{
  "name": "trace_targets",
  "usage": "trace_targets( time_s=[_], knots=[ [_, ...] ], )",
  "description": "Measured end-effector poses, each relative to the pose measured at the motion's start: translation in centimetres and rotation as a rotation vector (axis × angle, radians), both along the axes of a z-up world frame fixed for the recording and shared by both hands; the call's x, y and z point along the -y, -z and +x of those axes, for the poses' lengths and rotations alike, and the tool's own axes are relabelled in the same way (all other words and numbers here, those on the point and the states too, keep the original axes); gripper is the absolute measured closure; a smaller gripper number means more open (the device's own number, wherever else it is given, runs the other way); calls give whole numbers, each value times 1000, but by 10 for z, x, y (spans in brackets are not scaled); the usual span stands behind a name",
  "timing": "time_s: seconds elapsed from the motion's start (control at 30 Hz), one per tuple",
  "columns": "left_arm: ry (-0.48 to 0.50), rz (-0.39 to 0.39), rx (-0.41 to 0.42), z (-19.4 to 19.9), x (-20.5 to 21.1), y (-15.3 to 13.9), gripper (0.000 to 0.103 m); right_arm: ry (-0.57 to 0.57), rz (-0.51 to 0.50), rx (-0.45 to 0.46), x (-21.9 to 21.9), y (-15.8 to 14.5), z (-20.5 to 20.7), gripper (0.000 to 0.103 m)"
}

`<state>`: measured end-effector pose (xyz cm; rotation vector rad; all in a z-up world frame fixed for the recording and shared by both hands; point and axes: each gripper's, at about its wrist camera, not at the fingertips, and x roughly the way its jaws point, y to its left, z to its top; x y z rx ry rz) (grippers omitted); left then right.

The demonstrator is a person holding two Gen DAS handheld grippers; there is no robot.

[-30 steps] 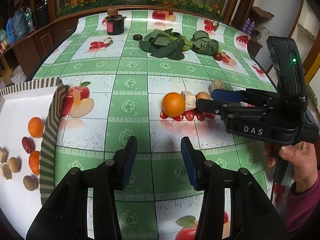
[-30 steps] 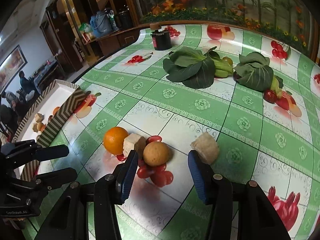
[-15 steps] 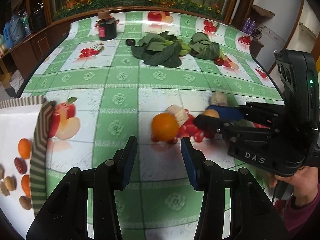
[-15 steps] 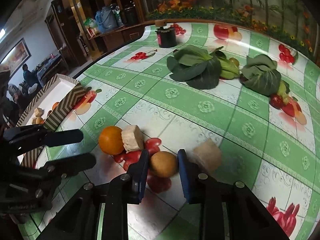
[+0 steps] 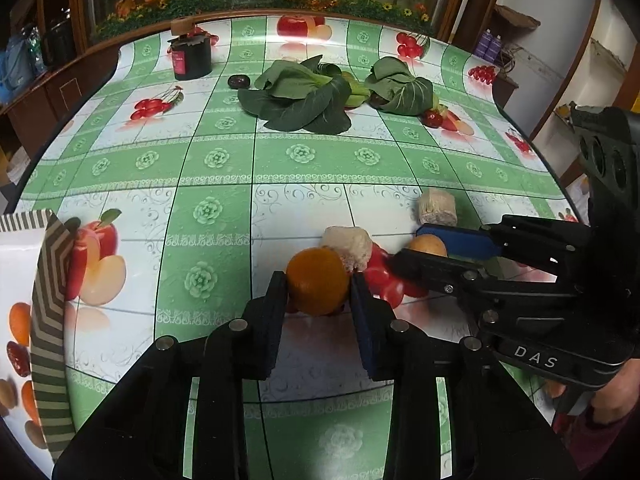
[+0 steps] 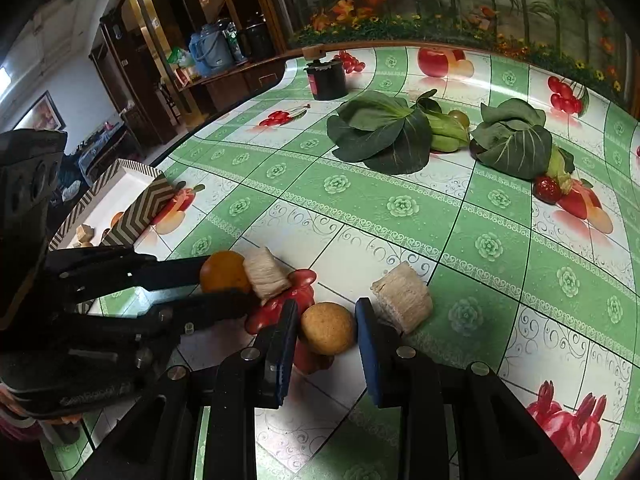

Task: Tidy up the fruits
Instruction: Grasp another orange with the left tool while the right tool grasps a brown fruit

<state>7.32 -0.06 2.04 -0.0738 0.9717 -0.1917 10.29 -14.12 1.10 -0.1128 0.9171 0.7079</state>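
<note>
Green-checked fruit-print tablecloth (image 5: pixel 216 156) carries everything. Left gripper (image 5: pixel 318 292) pinches the round orange tangerine (image 5: pixel 318 280); right gripper (image 6: pixel 326 330) brackets, apparently touching, the tan round fruit (image 6: pixel 328 332), both near the cloth's front edge. A beige fibrous chunk (image 6: pixel 266 274) touches the tangerine; lifting may drag it. The striped white box (image 5: pixel 48 280) waits at the left edge.
</note>
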Motion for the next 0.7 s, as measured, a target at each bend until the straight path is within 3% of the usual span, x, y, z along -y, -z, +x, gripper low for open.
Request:
trace_targets(
  time_s=[0.43,0.7],
  knots=[
    [-49,-27,59,-56,-23,-18,72,15,23,9,2,-14,-42,75],
    [-81,-4,94,-97,-43,-28,72,-11,49,-2,-18,-18,-72,75]
  ],
)
